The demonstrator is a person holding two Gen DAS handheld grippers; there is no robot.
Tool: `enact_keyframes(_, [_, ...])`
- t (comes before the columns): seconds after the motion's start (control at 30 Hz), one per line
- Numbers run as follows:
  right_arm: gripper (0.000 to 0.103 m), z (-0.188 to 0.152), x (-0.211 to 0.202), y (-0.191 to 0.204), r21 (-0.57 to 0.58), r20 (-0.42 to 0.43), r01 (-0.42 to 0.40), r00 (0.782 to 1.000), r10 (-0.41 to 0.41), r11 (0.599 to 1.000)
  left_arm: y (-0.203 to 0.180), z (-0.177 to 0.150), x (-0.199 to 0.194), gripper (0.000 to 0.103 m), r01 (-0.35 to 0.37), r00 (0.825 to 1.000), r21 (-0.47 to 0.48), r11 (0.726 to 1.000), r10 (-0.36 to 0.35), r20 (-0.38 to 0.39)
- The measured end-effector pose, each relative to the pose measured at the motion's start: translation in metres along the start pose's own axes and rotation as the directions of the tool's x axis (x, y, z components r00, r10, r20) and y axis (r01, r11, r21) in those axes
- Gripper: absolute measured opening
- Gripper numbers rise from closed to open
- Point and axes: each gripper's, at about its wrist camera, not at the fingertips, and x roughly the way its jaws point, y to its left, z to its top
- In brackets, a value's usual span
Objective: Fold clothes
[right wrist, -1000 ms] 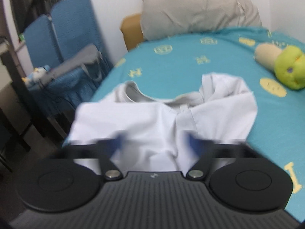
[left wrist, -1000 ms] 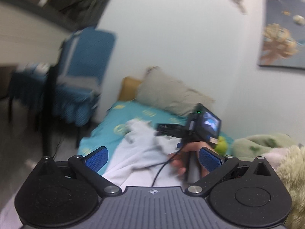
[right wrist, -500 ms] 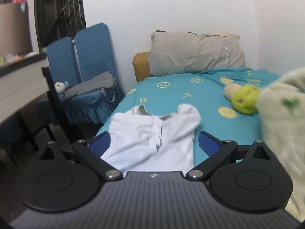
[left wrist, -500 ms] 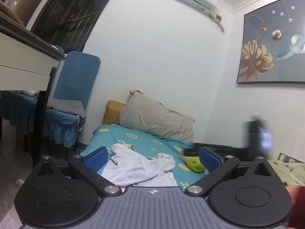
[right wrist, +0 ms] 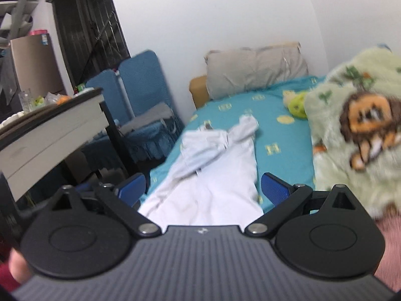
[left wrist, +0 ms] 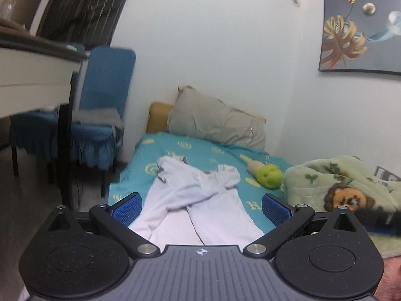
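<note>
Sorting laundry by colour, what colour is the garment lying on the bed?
White garment, clearest in the left wrist view.

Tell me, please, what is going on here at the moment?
A person holds a gripper in each hand over a bed, set to fold clothes. A white shirt lies rumpled on the teal sheet, its sleeves crossed over the body, not neatly folded. The left gripper and right gripper are both open, point at the shirt and grip nothing. A green blanket and a plush toy lie beside it.
</note>
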Motion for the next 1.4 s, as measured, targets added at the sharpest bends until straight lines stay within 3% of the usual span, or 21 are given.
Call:
enact_keyframes(0.2, [0.100, -0.001, 0.007, -0.005, 0.014, -0.009, -0.009, 1.000, 0.009, 1.000, 0.058, 0.035, -0.019, 0.103, 0.000, 0.996, -0.035, 0.999, -0.004, -0.095])
enact_keyframes(0.33, [0.101, -0.006, 0.018, -0.003, 0.003, -0.051, -0.003, 0.999, 0.003, 1.000, 0.133, 0.044, -0.020, 0.103, 0.022, 0.985, -0.100, 0.995, -0.039, -0.168])
enact_keyframes(0.47, [0.101, -0.008, 0.028, 0.001, 0.013, -0.085, -0.013, 0.996, 0.014, 1.000, 0.215, 0.026, -0.015, 0.103, 0.044, 0.971, -0.234, 0.971, -0.097, -0.220])
enact_keyframes(0.6, [0.101, -0.012, 0.041, 0.005, 0.023, -0.128, -0.005, 0.992, 0.008, 1.000, 0.286, -0.033, -0.001, 0.101, 0.079, 0.932, -0.455, 0.887, -0.227, -0.282])
enact_keyframes(0.7, [0.101, -0.017, 0.052, 0.005, 0.033, -0.159, 0.010, 0.987, -0.005, 0.999, 0.320, -0.087, 0.004, 0.098, 0.065, 0.899, -0.557, 0.828, -0.291, -0.327])
enact_keyframes(0.8, [0.100, -0.020, 0.062, 0.004, 0.049, -0.186, 0.029, 0.982, -0.020, 0.998, 0.337, -0.133, 0.007, 0.093, 0.068, 0.858, -0.631, 0.773, -0.367, -0.358])
enact_keyframes(0.93, [0.101, -0.024, 0.074, 0.000, 0.062, -0.218, 0.054, 0.975, -0.040, 0.997, 0.347, -0.174, 0.006, 0.087, 0.113, 0.818, -0.727, 0.678, -0.478, -0.319])
enact_keyframes(1.0, [0.100, -0.026, 0.078, -0.001, 0.065, -0.230, 0.063, 0.972, -0.047, 0.996, 0.346, -0.183, 0.005, 0.082, 0.134, 0.798, -0.747, 0.652, -0.518, -0.309])
enact_keyframes(1.03, [0.100, -0.027, 0.079, -0.001, 0.066, -0.235, 0.066, 0.971, -0.049, 0.996, 0.343, -0.185, 0.004, 0.079, 0.145, 0.787, -0.745, 0.652, -0.532, -0.313])
enact_keyframes(1.1, [0.100, -0.027, 0.081, 0.000, 0.063, -0.239, 0.070, 0.970, -0.053, 0.996, 0.337, -0.187, 0.002, 0.062, 0.166, 0.766, -0.734, 0.658, -0.555, -0.324])
enact_keyframes(1.13, [0.100, -0.027, 0.081, 0.000, 0.061, -0.240, 0.072, 0.969, -0.055, 0.996, 0.332, -0.186, -0.001, 0.057, 0.179, 0.760, -0.714, 0.677, -0.556, -0.337])
enact_keyframes(1.17, [0.100, -0.026, 0.081, 0.000, 0.059, -0.241, 0.074, 0.969, -0.057, 0.996, 0.327, -0.184, -0.005, 0.044, 0.191, 0.754, -0.694, 0.694, -0.556, -0.349])
enact_keyframes(1.23, [0.100, -0.027, 0.081, 0.000, 0.058, -0.240, 0.075, 0.969, -0.059, 0.995, 0.317, -0.173, -0.010, 0.031, 0.212, 0.763, -0.626, 0.751, -0.527, -0.374])
enact_keyframes(1.27, [0.100, -0.027, 0.080, 0.000, 0.059, -0.239, 0.076, 0.969, -0.060, 0.995, 0.312, -0.166, -0.012, 0.013, 0.221, 0.768, -0.591, 0.776, -0.512, -0.385])
enact_keyframes(1.3, [0.100, -0.026, 0.079, 0.000, 0.059, -0.238, 0.077, 0.969, -0.061, 0.995, 0.307, -0.157, -0.015, 0.007, 0.227, 0.773, -0.553, 0.802, -0.494, -0.399])
enact_keyframes(1.4, [0.100, -0.025, 0.076, -0.003, 0.067, -0.229, 0.084, 0.971, -0.066, 0.994, 0.289, -0.126, -0.020, 0.006, 0.238, 0.785, -0.422, 0.875, -0.429, -0.446])
